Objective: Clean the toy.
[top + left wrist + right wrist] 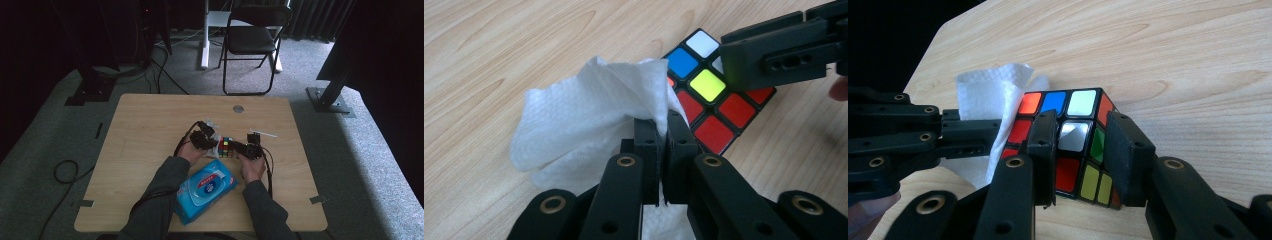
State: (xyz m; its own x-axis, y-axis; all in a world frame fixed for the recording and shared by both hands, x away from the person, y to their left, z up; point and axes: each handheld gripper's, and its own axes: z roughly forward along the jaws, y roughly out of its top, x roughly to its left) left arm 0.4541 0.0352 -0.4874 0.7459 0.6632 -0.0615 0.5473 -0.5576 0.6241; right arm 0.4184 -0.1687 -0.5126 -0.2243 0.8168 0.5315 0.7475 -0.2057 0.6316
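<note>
- One Rubik's cube [226, 147] sits mid-counter [150, 125], between both hands.
- The right tool [1080, 145] reaches in level, its jaws clamped on the cube's two sides.
- The left tool [663, 135] is pinched tight on one white wipe [584, 115], pressed against the cube's side.
- One blue wipes pack [205, 189] lies nearer the person, between the forearms.

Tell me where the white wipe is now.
In the high view, the white wipe sits mid-table, pinched in the left gripper, against the left side of the Rubik's cube.
</note>
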